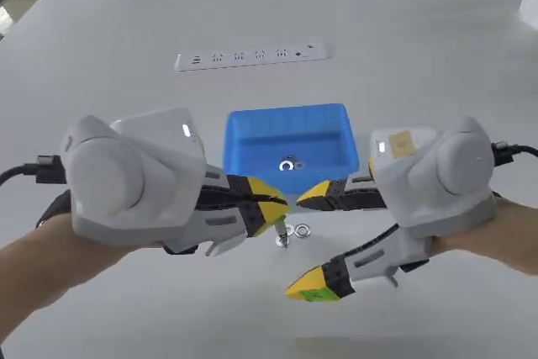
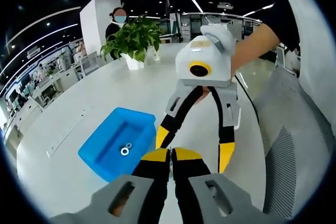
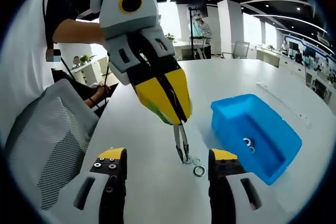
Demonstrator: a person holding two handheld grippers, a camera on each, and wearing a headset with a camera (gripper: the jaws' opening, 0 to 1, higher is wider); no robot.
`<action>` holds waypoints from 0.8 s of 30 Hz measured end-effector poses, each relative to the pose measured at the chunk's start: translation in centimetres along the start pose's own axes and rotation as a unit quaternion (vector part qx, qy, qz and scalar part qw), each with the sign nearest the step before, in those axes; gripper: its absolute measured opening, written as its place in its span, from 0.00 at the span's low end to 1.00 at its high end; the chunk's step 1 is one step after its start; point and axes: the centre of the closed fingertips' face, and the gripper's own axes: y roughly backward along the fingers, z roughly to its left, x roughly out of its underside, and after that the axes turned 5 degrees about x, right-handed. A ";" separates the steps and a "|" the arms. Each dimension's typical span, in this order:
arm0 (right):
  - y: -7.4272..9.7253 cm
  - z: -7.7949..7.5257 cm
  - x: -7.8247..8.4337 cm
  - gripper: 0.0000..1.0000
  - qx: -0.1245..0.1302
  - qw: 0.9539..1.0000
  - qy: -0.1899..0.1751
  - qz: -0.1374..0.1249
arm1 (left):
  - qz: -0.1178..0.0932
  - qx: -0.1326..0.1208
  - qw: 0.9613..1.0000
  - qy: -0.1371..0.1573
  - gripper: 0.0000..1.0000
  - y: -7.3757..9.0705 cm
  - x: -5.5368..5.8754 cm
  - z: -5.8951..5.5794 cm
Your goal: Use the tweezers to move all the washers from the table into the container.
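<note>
— Where's the left gripper (image 1: 276, 204)?
— Jaws clamped on the tweezers (image 3: 181, 142), tips seemingly touching one of two washers (image 1: 303, 229) on the table (image 1: 403, 56), beside the blue container (image 1: 252, 145).
— And the right gripper (image 3: 168, 156)?
— Jaws wide apart.

Head view looks steeply down on the tabletop (image 1: 378, 23) from close above. Both gripper views sit low over it, facing each other. All three share the bin (image 1: 252, 145).

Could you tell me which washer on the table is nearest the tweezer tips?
The washer right at the tips of the tweezers; the other washer lies beside it, nearer the right gripper.
</note>
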 end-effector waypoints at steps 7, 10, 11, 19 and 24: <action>-1.1 -0.7 0.0 0.39 -0.014 0.999 0.026 0.018 | 0.002 -0.001 1.000 0.004 0.05 0.2 0.3 0.1; -1.1 -0.5 -0.1 0.22 -0.028 0.999 0.022 0.024 | 0.002 0.004 1.000 0.003 0.05 0.1 0.3 -0.1; -1.0 -0.6 -0.1 0.22 -0.025 0.999 0.024 0.023 | 0.002 0.007 1.000 0.005 0.05 0.0 0.3 -0.3; -1.3 -0.5 0.0 0.19 -0.039 0.997 0.047 0.040 | -0.004 0.010 1.000 0.010 0.05 -0.4 -0.2 -0.7; -1.5 -1.1 0.2 0.12 -0.033 0.996 0.062 0.050 | -0.006 0.011 1.000 0.012 0.05 -0.6 -0.2 -0.4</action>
